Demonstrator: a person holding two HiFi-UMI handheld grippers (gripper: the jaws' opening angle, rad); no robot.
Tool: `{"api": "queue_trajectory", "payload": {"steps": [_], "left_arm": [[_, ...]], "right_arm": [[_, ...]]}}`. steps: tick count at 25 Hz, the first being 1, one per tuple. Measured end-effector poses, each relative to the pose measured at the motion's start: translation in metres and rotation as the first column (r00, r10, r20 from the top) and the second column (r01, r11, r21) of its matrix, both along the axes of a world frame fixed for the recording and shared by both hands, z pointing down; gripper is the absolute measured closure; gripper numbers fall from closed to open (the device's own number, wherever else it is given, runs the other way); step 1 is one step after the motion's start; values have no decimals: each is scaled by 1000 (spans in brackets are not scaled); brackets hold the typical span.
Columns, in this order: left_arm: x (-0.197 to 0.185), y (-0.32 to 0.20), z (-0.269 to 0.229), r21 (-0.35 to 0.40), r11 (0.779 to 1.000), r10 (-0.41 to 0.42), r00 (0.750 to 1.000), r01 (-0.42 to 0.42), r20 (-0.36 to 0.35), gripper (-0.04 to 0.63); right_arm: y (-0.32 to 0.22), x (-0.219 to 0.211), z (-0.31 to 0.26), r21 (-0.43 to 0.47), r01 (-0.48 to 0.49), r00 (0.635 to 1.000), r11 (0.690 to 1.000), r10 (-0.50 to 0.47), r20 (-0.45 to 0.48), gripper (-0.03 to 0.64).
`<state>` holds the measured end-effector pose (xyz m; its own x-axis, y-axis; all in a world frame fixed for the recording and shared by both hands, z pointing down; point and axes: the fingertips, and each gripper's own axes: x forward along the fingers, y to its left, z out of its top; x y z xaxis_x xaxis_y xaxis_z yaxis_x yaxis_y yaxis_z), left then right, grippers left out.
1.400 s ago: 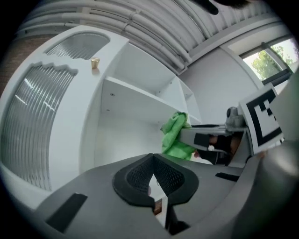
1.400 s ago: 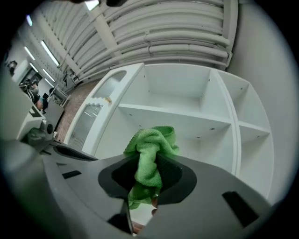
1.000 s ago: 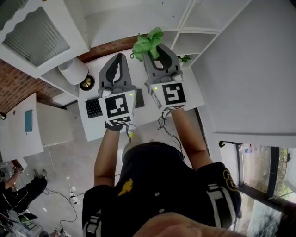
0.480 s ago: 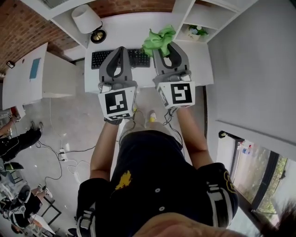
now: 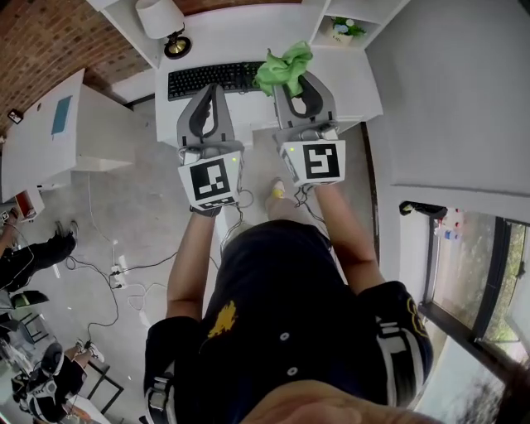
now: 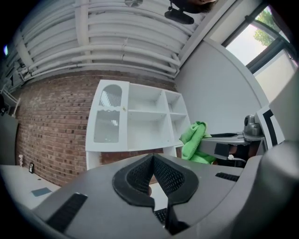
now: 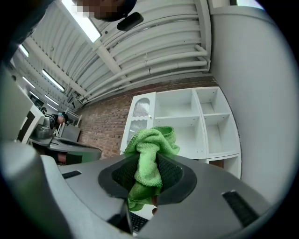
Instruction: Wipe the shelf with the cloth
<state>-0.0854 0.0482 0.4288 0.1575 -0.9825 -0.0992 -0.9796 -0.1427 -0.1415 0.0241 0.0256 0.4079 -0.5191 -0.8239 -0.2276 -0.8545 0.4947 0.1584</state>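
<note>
In the right gripper view, my right gripper [image 7: 149, 161] is shut on a bunched green cloth [image 7: 152, 148] that sticks out past the fingertips. The white shelf unit [image 7: 189, 122] stands ahead of it against a brick wall, some way off. From the head view, the right gripper [image 5: 291, 83] holds the cloth [image 5: 284, 66] above the white desk [image 5: 352, 79]. My left gripper [image 5: 212, 89] hangs level beside it over the keyboard. In the left gripper view the left gripper [image 6: 153, 158] is shut with nothing in it, and the cloth [image 6: 195, 142] shows to its right.
On the desk lie a black keyboard [image 5: 207, 79] and a white lamp [image 5: 161, 16]. A small potted plant [image 5: 344, 28] sits in a low shelf compartment. A grey wall [image 5: 447, 91] runs along the right. Cables [image 5: 116, 273] trail over the floor at the left.
Both grippers, and the person, have drawn back from the shelf unit; they now sit near the desk's front edge. The cloth stays in the right gripper.
</note>
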Motion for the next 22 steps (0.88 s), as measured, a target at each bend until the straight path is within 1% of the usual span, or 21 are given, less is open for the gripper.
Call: {"api": "queue_trajectory", "payload": {"steps": [4, 8, 10, 12, 15, 17, 19, 20, 22], "left_arm": [[-15, 55, 21, -4, 999, 49, 999, -49, 0, 585], [-31, 101, 57, -55, 995, 79, 996, -82, -50, 586], [-32, 117, 69, -74, 993, 92, 994, -96, -62, 585], [-32, 125, 71, -70, 991, 107, 991, -112, -77, 586], [-24, 138, 67, -53, 991, 119, 988, -125, -98, 586], [-12, 148, 65, -43, 991, 125, 985, -130, -115, 584], [2, 154, 61, -24, 990, 139, 985, -142, -101, 586], [9, 157, 58, -7, 989, 145, 986, -146, -87, 584], [19, 166, 57, 12, 989, 145, 987, -144, -71, 585]], "right_arm": [[64, -20, 20, -4, -36, 999, 999, 36, -34, 528], [122, -47, 31, 33, -23, 998, 999, 26, -65, 528], [141, -51, 33, 65, -37, 994, 997, 43, -98, 529], [151, -52, 33, 78, -47, 992, 996, 56, -111, 528], [163, -43, 36, 64, -44, 997, 997, 48, -67, 528], [172, -30, 48, 59, -39, 995, 998, 44, -86, 528], [173, -15, 63, 44, -33, 990, 998, 38, -133, 528], [173, -7, 66, 33, -35, 990, 999, 40, -135, 528], [176, 12, 66, 12, -57, 993, 998, 58, -103, 528]]}}
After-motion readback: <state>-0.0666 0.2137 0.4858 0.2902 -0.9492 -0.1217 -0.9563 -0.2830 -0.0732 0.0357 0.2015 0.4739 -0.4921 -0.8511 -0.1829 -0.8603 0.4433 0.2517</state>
